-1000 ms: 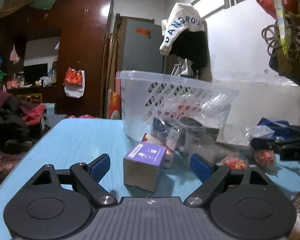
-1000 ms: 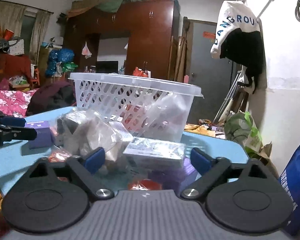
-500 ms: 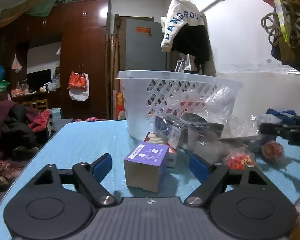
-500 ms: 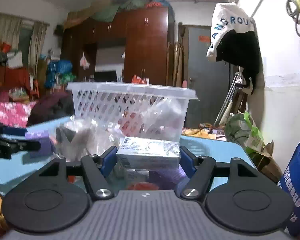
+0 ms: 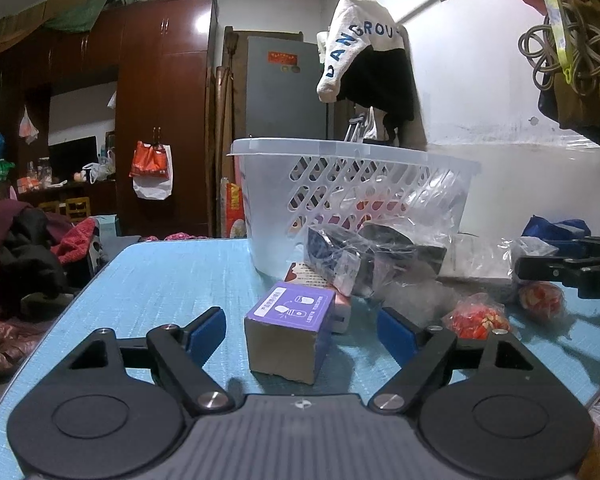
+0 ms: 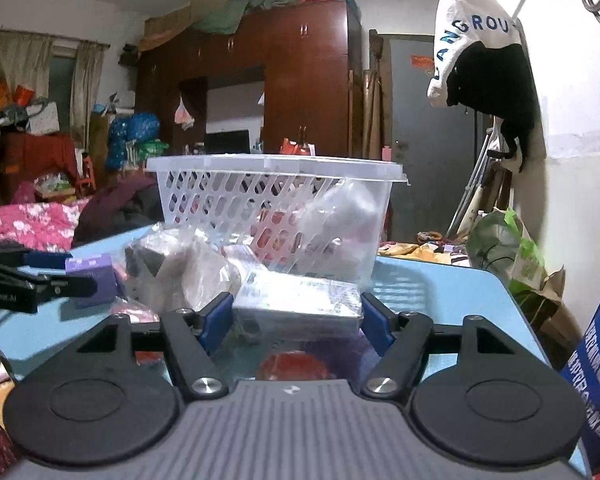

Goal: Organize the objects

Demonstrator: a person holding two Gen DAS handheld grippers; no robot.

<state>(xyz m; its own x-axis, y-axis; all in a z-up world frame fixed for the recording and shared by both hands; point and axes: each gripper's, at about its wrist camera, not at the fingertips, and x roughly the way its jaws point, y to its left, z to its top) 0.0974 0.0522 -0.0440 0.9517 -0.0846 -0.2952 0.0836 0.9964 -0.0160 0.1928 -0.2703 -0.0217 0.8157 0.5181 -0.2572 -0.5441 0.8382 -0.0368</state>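
Purple box (image 5: 290,332), light-blue table (image 5: 172,280)

Left claw (image 5: 300,330) open, straddling purple box (image 5: 290,334) on blue table (image 5: 172,280).

Your blue table (image 5: 172,280) carried a white perforated basket (image 5: 352,184) at its far side. Directly on the surface before it you had a purple box (image 5: 290,330), a clear bag of dark items (image 5: 364,256), and two red-filled packets (image 5: 478,316) further right.
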